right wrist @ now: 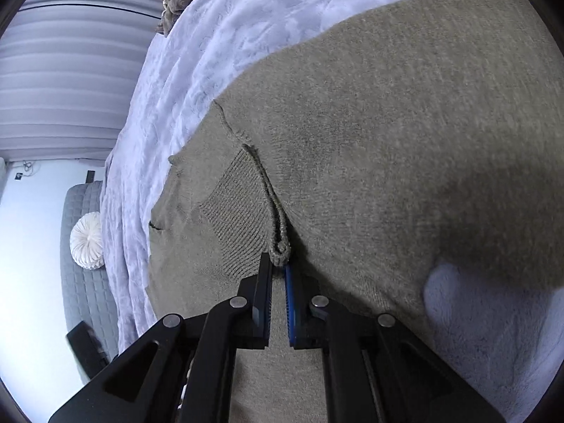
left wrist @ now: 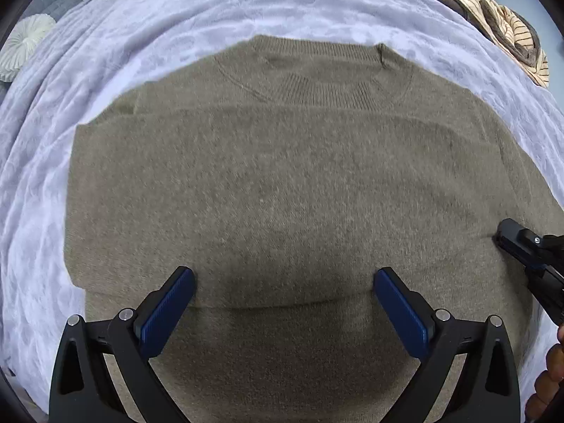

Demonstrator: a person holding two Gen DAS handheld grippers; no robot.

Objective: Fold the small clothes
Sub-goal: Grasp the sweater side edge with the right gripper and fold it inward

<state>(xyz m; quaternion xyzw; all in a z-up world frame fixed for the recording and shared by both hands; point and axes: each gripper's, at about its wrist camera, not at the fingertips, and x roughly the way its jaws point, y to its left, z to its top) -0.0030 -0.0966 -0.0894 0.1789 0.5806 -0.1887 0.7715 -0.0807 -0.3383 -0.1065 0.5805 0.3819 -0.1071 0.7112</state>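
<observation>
Right tool pinched tight on rolled edge of sweater. Left tool spread wide, empty, just above sweater's middle. Beyond both: soft, limp, light knit on lavender blanket; best gripped at seams or hem.

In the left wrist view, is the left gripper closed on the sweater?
No, the left gripper stands wide open above the olive-brown sweater, with bare knit showing between its two blue pads.

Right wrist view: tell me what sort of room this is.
Likely a bedroom: the sweater lies on a lavender plush blanket like a bedspread, beside a grey quilted seat with a round cushion.
</observation>
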